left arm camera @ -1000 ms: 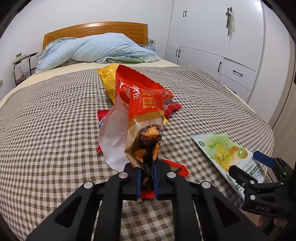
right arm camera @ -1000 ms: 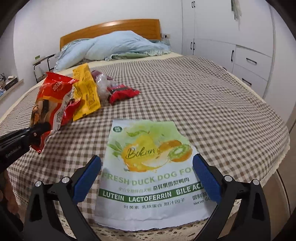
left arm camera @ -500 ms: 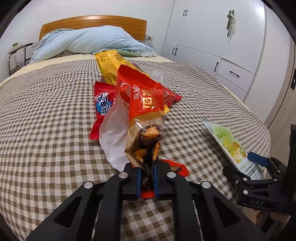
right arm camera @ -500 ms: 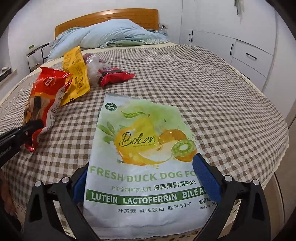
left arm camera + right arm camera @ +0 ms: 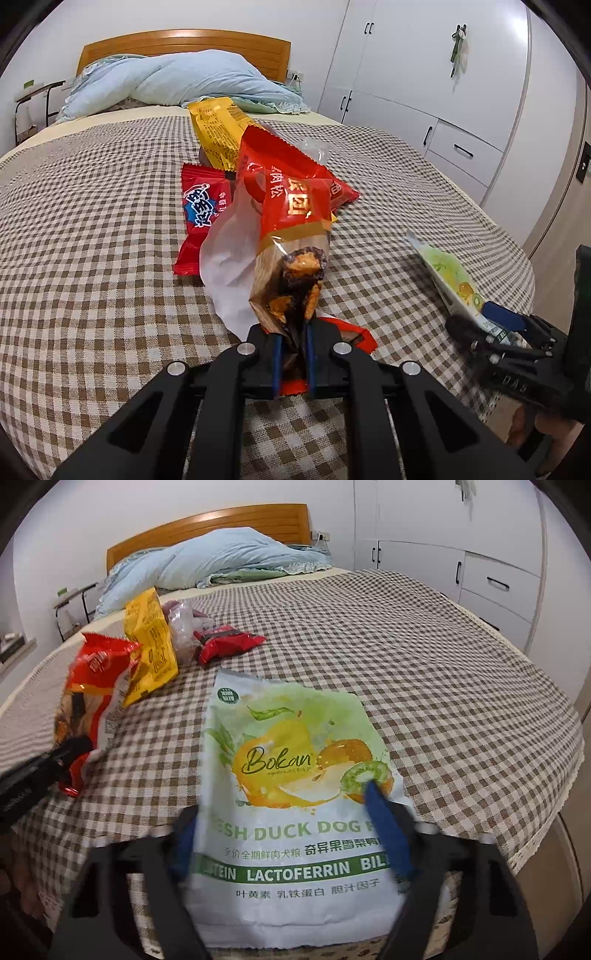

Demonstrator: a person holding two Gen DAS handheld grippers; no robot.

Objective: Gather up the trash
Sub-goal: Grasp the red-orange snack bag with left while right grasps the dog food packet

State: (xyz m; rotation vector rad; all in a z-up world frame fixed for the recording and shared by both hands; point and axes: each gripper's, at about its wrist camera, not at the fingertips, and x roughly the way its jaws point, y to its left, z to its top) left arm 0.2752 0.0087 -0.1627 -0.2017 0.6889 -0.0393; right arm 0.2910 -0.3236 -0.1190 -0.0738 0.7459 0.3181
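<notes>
Lying across a bed with a brown-and-white checked cover (image 5: 424, 672), a scatter of snack trash. Sticking off the near edge: a big white-and-green dog food pouch with fruit print (image 5: 295, 775), right gripper (image 5: 291, 834) fingers closing around its sides, probably pinching it already, overhang making that easy. Pinching a red-and-orange crinkly snack bag (image 5: 291, 229) by its bottom end, left gripper (image 5: 293, 363) fingers pressed tight, keeping it upright. Waiting further back: yellow foil wrapper (image 5: 218, 129), small red wrapper (image 5: 201, 210).
</notes>
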